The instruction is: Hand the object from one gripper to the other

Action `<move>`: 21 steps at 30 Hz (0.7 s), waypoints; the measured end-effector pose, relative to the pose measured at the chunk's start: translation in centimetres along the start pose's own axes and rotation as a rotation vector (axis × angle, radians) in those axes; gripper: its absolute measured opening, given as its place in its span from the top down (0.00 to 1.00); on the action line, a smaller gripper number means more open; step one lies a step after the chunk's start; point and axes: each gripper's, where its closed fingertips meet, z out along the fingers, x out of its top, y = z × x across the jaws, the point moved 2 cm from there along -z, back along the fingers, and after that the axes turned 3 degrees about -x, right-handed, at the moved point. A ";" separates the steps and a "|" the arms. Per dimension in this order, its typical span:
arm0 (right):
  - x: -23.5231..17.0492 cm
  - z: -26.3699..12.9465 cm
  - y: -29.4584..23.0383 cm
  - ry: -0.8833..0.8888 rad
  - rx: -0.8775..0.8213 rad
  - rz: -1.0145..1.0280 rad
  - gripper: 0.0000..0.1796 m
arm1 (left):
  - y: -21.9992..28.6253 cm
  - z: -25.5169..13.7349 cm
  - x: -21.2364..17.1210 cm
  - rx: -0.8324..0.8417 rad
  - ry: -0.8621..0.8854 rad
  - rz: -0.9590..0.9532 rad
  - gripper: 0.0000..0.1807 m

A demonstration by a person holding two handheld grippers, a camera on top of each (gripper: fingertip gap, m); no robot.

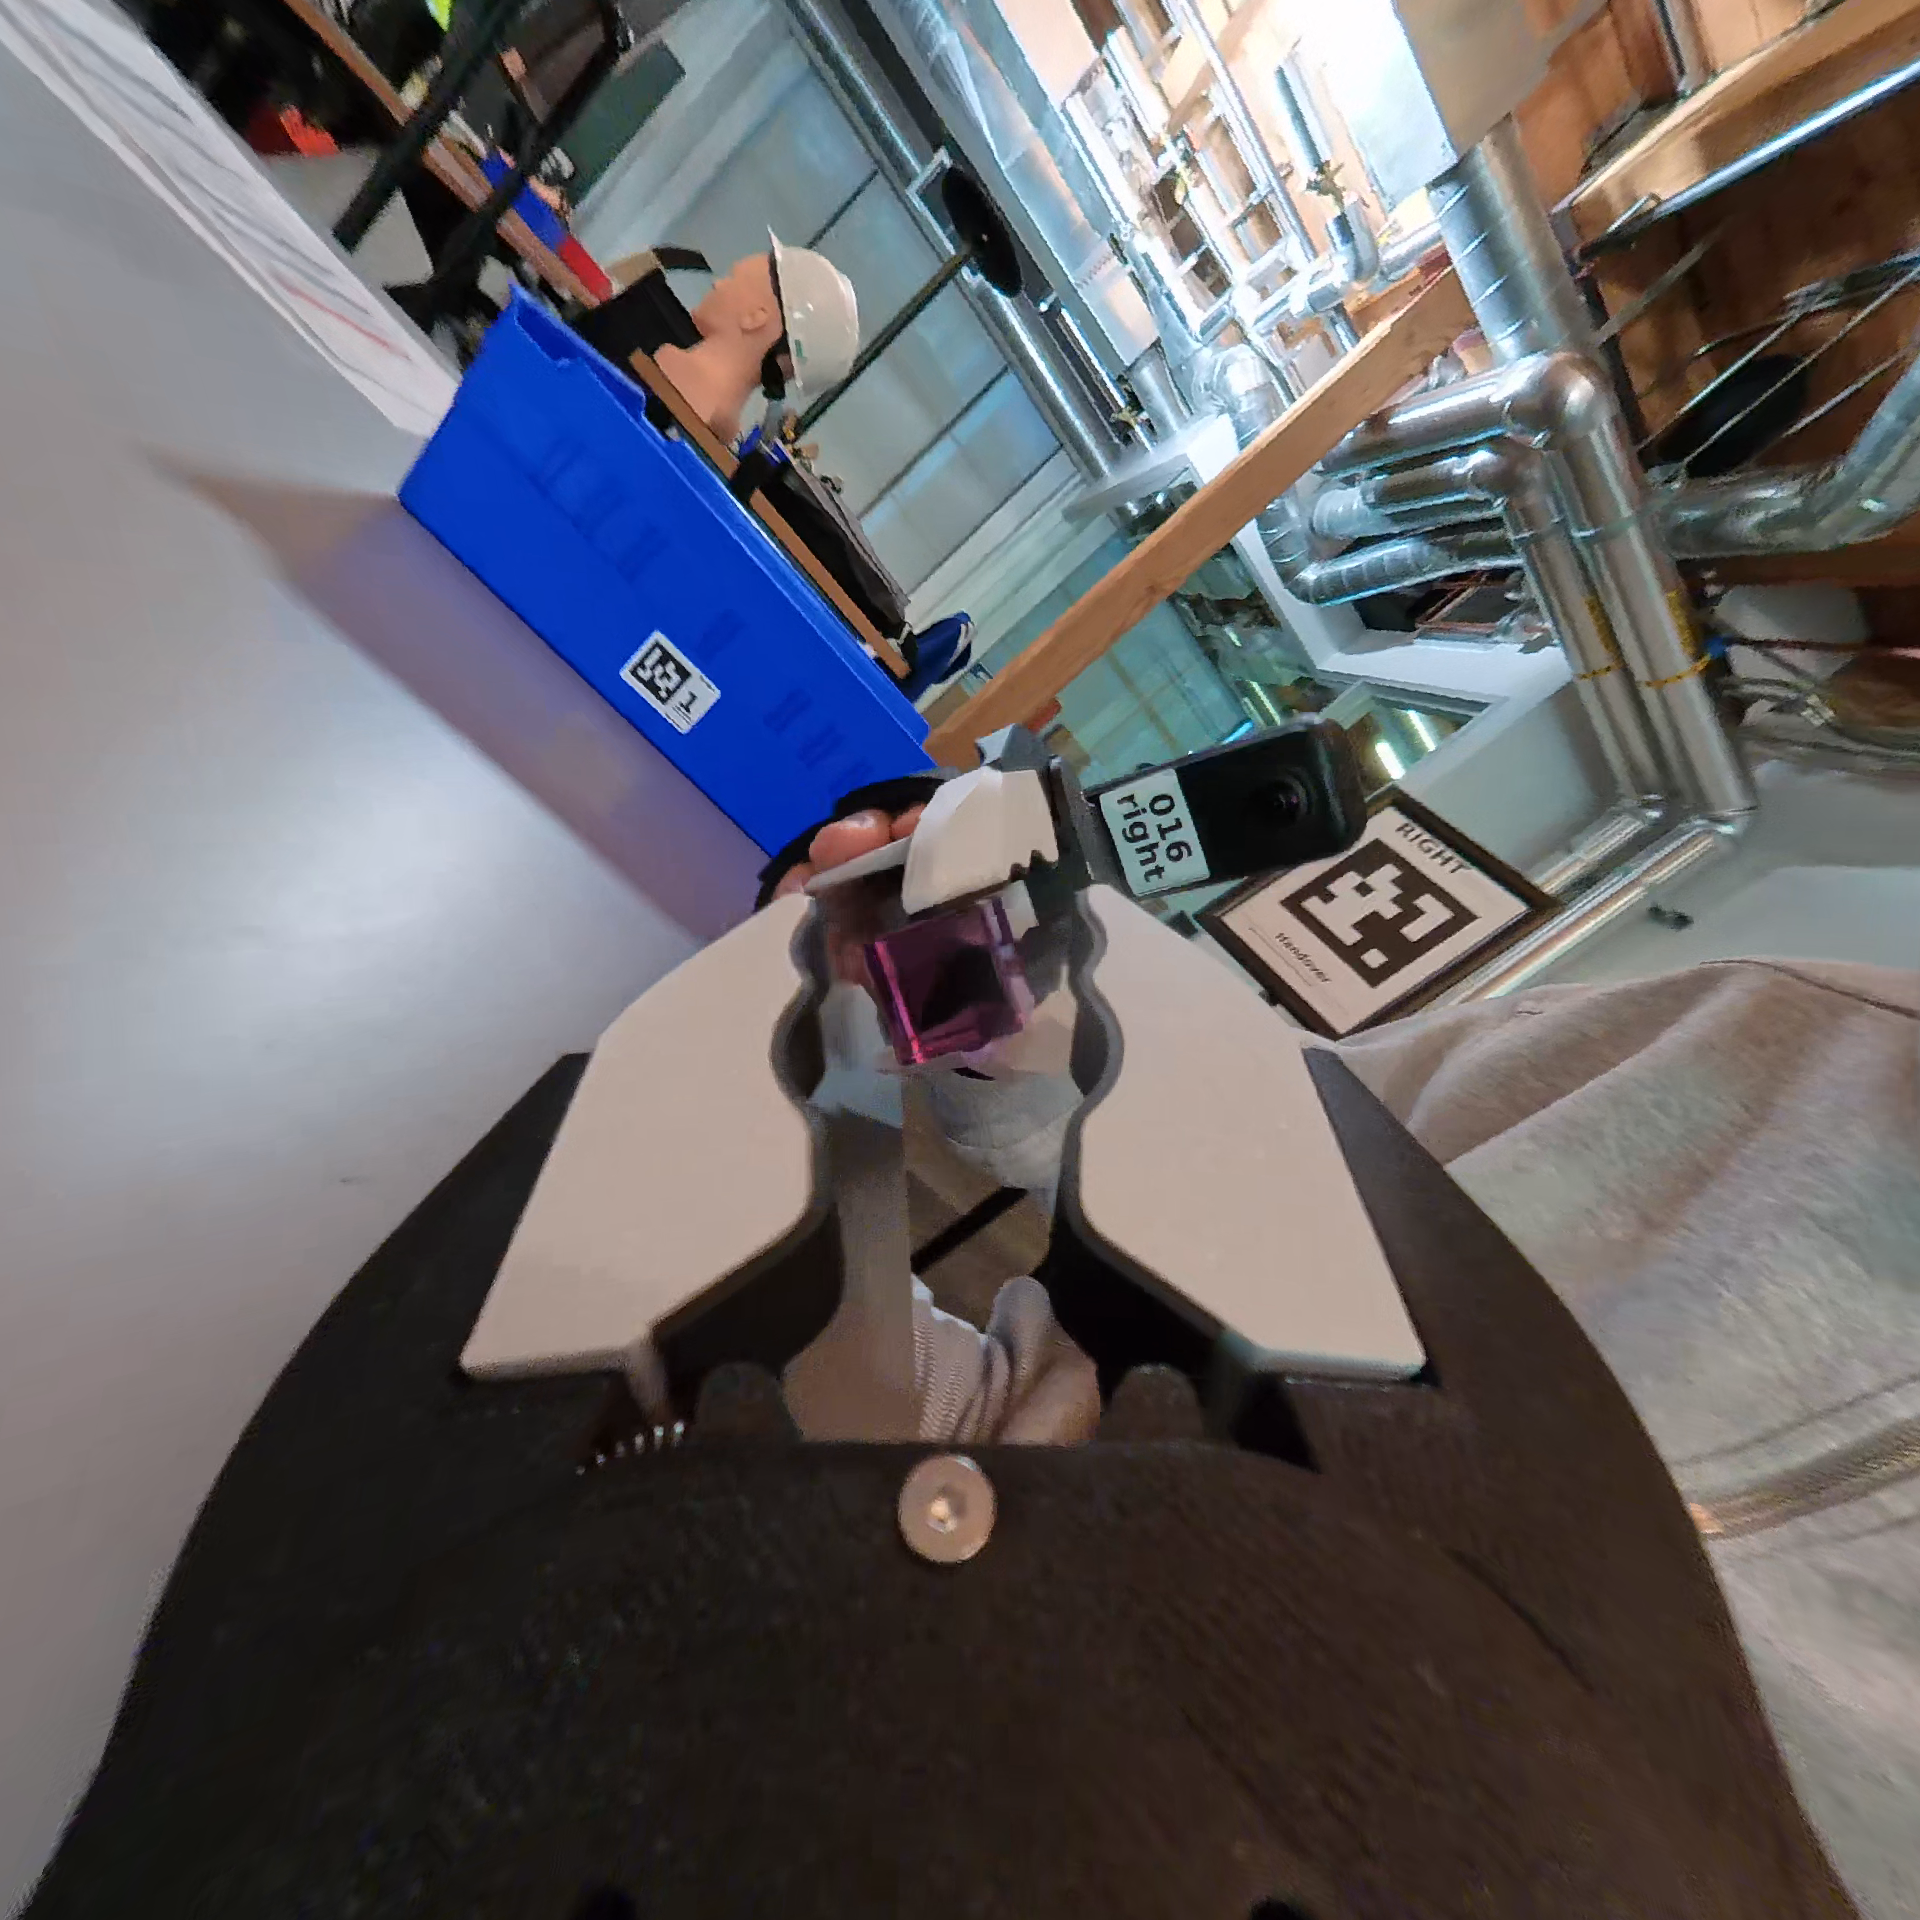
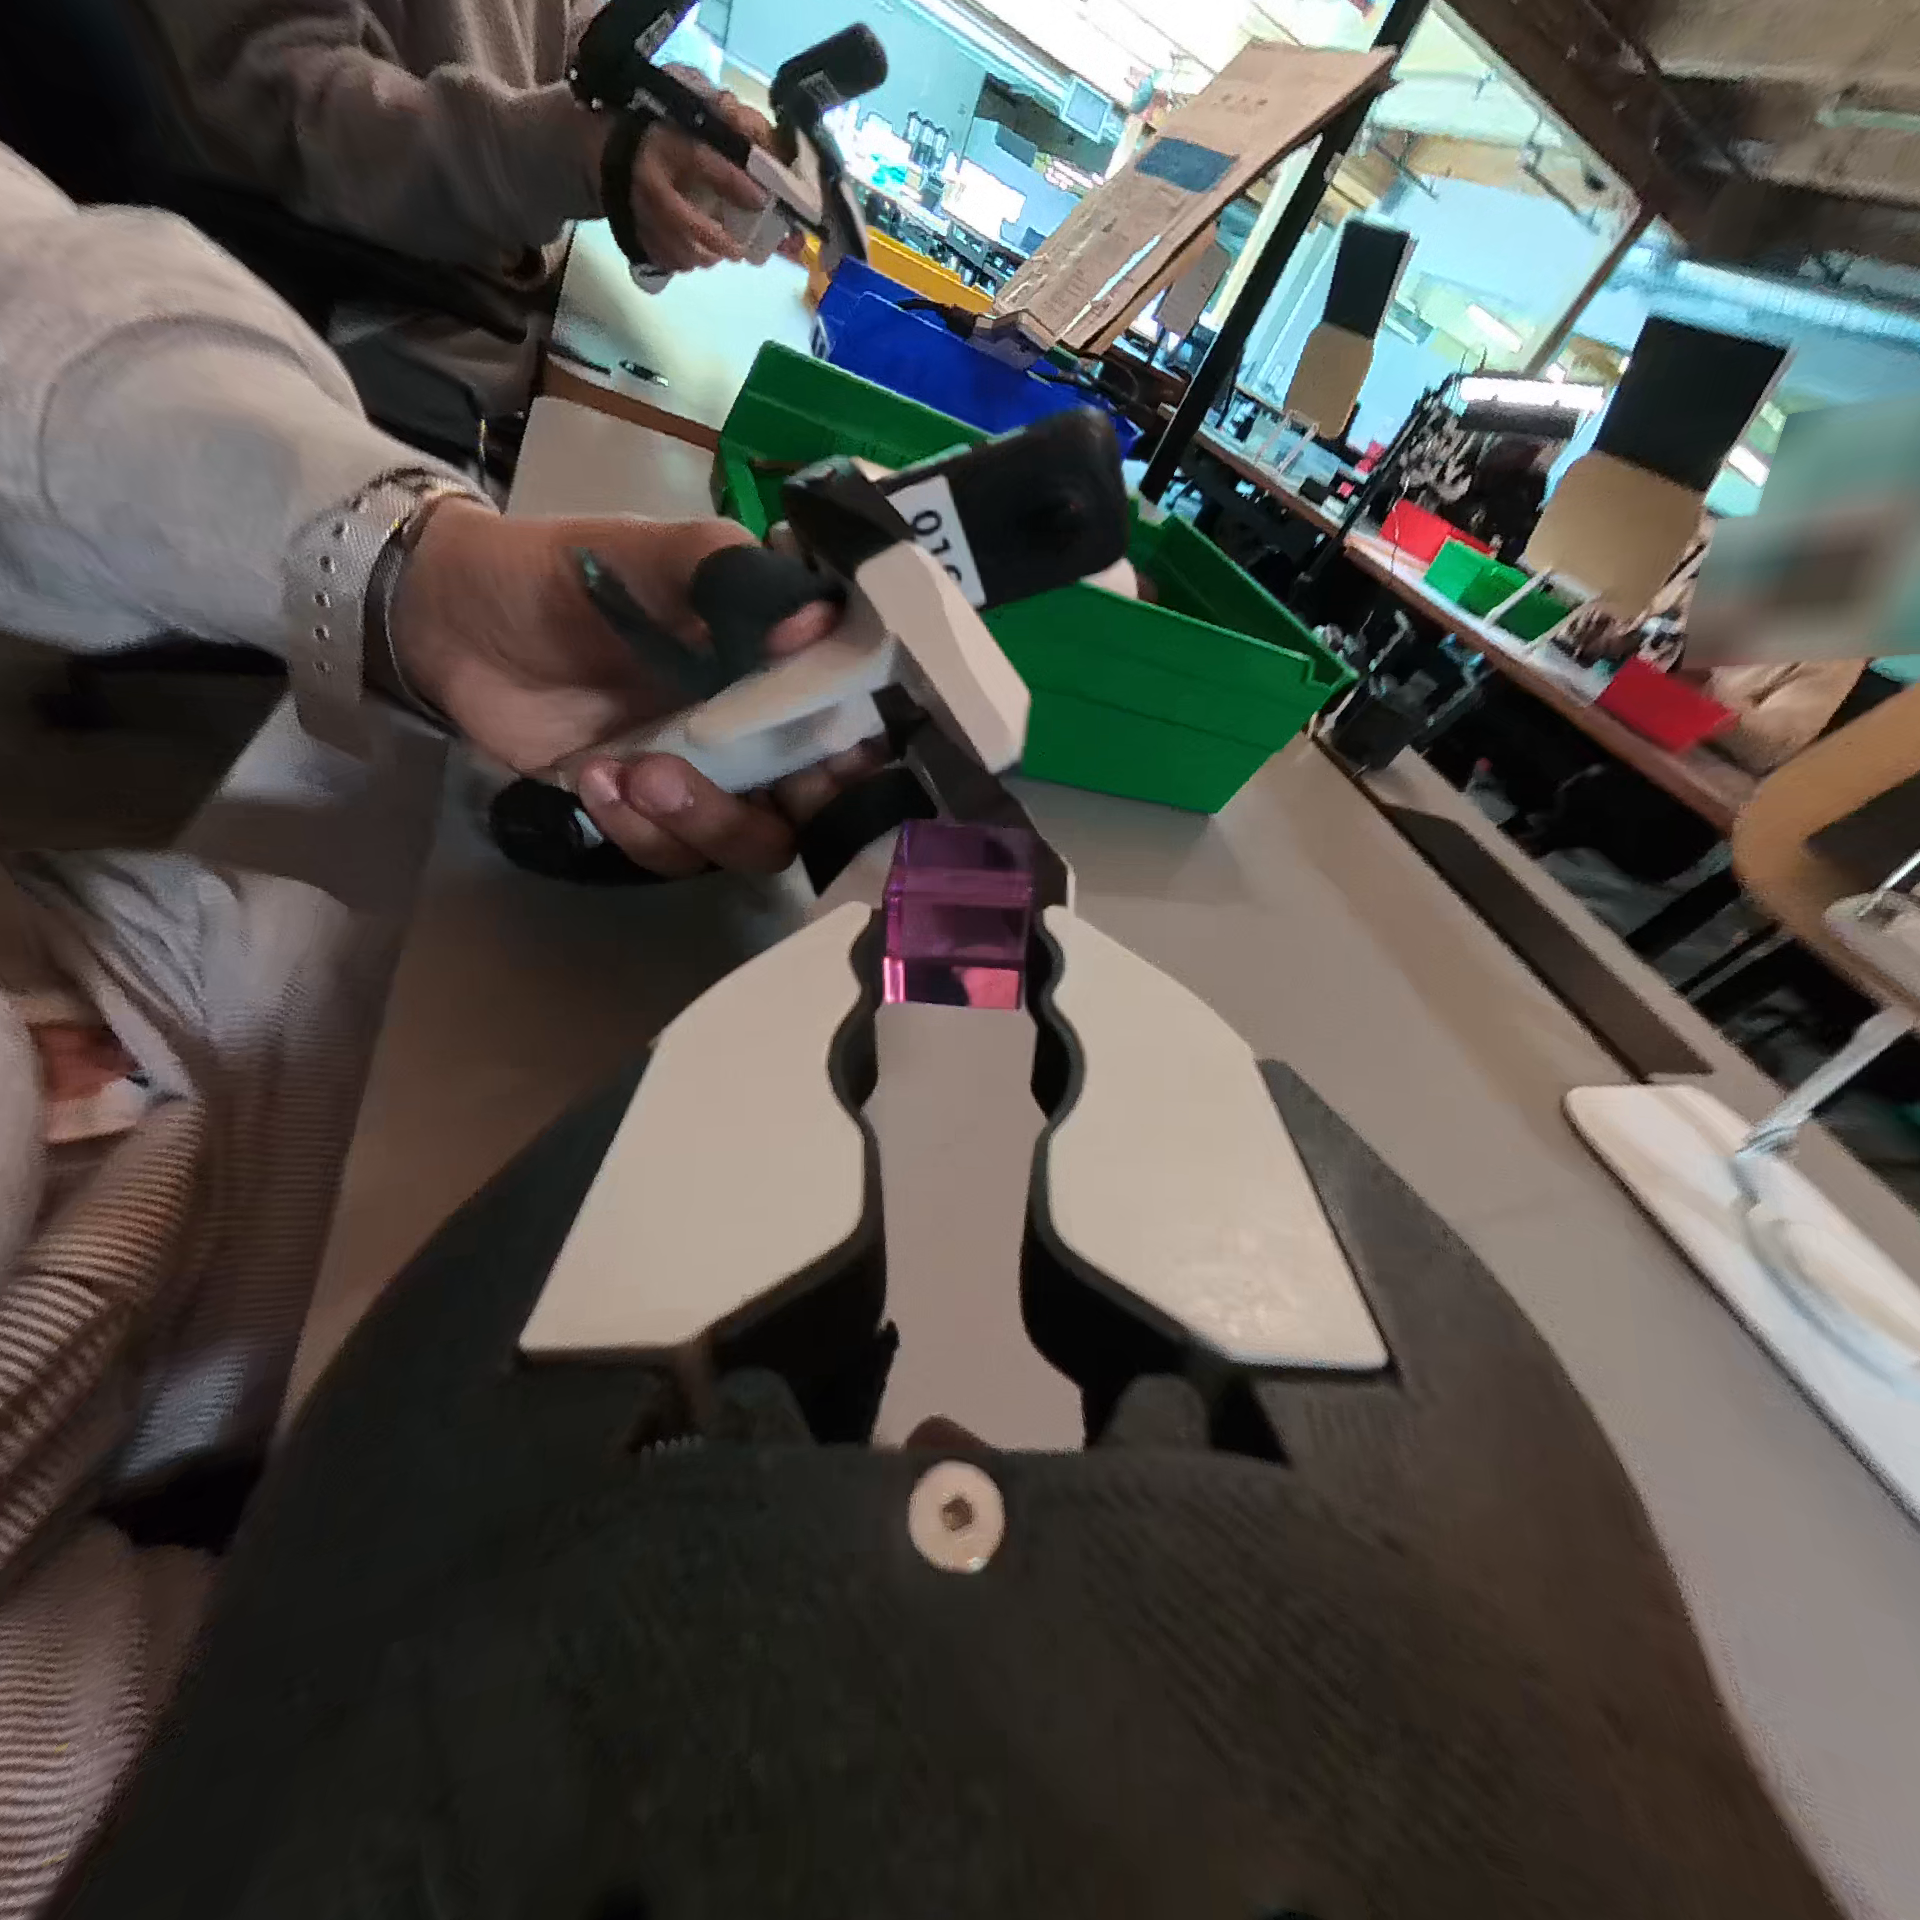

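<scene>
A clear purple cube [image 2: 956,935] is held in the air above the grey table [image 2: 1299,987]. My right gripper [image 2: 956,920] is shut on it, its two pale fingertips pressing the cube's sides. My left gripper [image 1: 945,914] is open, with its fingertips on either side of the cube [image 1: 940,987] and a gap showing on both sides. In the right wrist view the left gripper [image 2: 951,852] comes down onto the cube from above, held by a hand [image 2: 540,665]. In the left wrist view the right gripper [image 1: 966,894] reaches the cube from above.
A blue bin [image 1: 623,582] and a framed marker card [image 1: 1371,914] stand on the table beyond the cube. A green bin [image 2: 1143,686] stands behind the left gripper. A second person [image 2: 665,177] works another gripper at the far table. A white pad with a cable [image 2: 1714,1195] lies at the right.
</scene>
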 end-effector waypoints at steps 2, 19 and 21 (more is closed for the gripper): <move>0.0 -0.1 0.1 0.000 0.029 0.140 0.85 | 0.4 0.0 0.3 0.003 0.006 0.061 0.73; 2.1 -1.8 1.2 0.181 0.328 0.878 0.86 | 2.3 1.1 -1.1 -0.074 -0.101 0.211 0.79; 2.0 -1.6 0.9 0.165 0.342 0.881 0.86 | 2.2 1.1 -1.1 -0.067 -0.104 0.211 0.80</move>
